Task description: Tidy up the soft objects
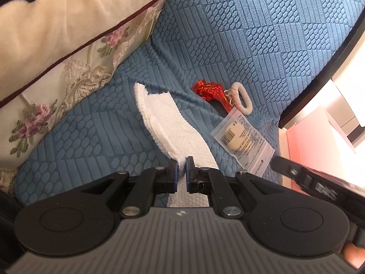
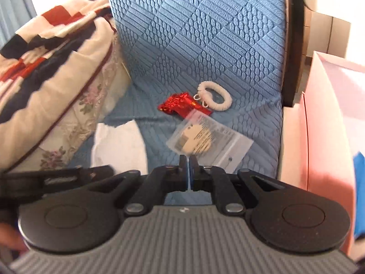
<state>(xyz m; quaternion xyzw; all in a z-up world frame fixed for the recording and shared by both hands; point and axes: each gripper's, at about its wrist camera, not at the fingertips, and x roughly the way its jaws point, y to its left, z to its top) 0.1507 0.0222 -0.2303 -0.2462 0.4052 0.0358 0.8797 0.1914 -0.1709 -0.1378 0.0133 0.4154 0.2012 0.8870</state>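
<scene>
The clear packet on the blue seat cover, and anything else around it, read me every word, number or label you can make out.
clear packet: barcode and blocks of small print, too small to read; two characters near its top edge look like "10", uncertain.
clear packet, right wrist view: print blurred, unreadable.
red foil wrapper: no text visible.
white hair tie: none.
white cloth: none.
gripper housing: small emblem, no letters.

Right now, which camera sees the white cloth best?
The left wrist view: the white cloth lies sharp and nearly whole, pinched at its near end by the left gripper. The right wrist view shows only a blurred part of it, at the left.
</scene>
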